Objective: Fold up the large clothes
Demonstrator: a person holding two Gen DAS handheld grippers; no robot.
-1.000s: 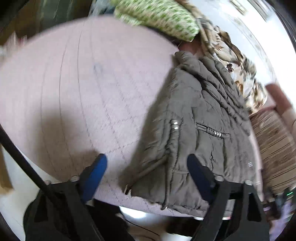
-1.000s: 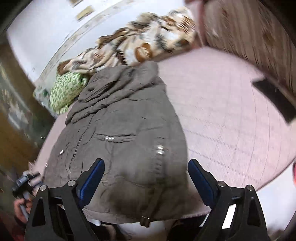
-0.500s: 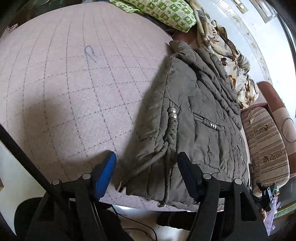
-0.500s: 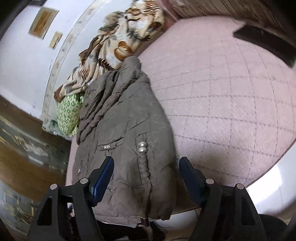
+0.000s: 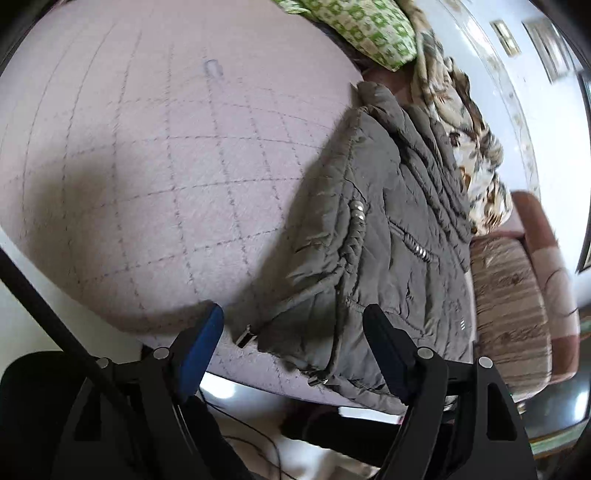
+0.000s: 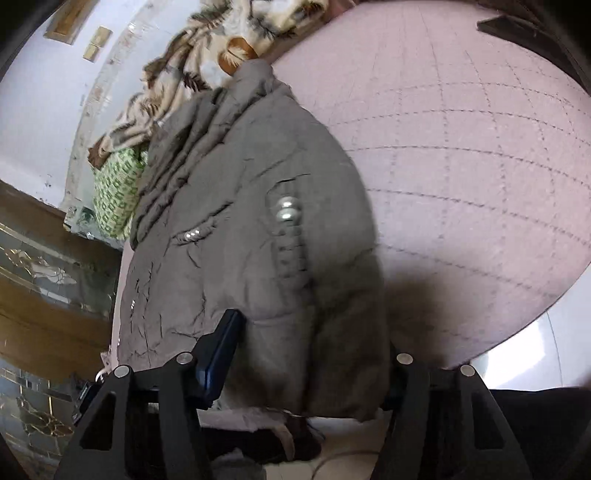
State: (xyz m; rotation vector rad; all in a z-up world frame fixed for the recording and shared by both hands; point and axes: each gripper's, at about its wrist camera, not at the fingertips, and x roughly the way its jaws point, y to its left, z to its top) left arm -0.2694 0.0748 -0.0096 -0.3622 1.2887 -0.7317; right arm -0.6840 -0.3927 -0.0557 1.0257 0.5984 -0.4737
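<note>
Left wrist view, left to right:
- Bed (image 5: pixel 155 177): pink quilted cover with a stitched diamond grid; shadow over its near left part; near edge cut off by the tool's frame.
- Left tool (image 5: pixel 293 345): fingers spread wide, holding nothing; blue pads level with the bed's near edge, straddling the jacket's near corner.
- Jacket (image 5: pixel 384 236): olive-grey padded coat, folded lengthwise, lying flat along the bed's right side, hem toward the camera, collar at the far end. Metal snaps, a pocket zip and a loose strap end with a buckle show.
- Pillow (image 5: pixel 362 29): green-and-white check, at the head of the bed, top cut off.
- Blanket (image 5: pixel 469 136): leaf print, bunched beyond the collar.
- Sofa (image 5: pixel 517 299): striped, at the right edge.

Right wrist view, left to right:
- Cabinet (image 6: pixel 40 266): dark wood, blurred.
- Right tool (image 6: pixel 310 354): spread, left pad against the hem's top surface; right fingertip hidden behind the fabric, so any pinch cannot be told, though it looks ungripped.
- Jacket hem bulges between the fingers and overhangs the bed edge.
- Dark object (image 6: pixel 517 29) on the far right of the bed, cut off, unidentifiable.
</note>
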